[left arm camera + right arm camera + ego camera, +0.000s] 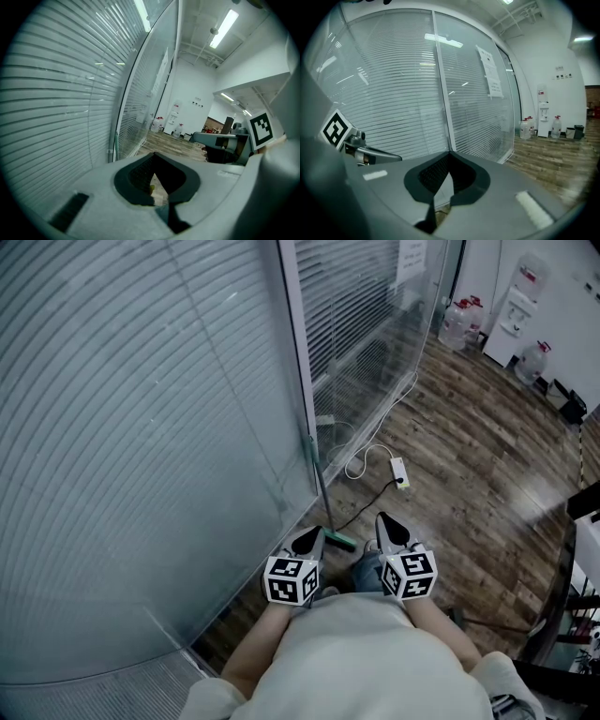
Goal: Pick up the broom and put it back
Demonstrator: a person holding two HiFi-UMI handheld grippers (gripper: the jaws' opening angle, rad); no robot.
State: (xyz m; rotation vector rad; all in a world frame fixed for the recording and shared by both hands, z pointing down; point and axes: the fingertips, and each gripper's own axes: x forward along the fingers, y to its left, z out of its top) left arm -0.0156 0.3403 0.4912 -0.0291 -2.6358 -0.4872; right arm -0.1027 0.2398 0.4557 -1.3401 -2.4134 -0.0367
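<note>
In the head view the broom (320, 486) leans upright against the frame of the glass wall, its thin green handle rising from a green head (343, 541) on the wood floor. My left gripper (312, 532) is held just in front of the broom's foot, close beside the head, shut with nothing in it. My right gripper (384, 518) hangs a little to the right, also shut and empty. The left gripper view shows the closed jaw tips (153, 154) and a thin greenish pole (116, 146) by the glass. In the right gripper view the jaws (450, 152) meet, pointing at the wall's frame.
A curved glass wall with blinds (141, 446) fills the left. A white power strip (400, 472) with looped cable lies on the floor beyond the broom. Water bottles (457, 322) and a dispenser (518, 307) stand at the far end. Dark furniture (574, 568) edges the right.
</note>
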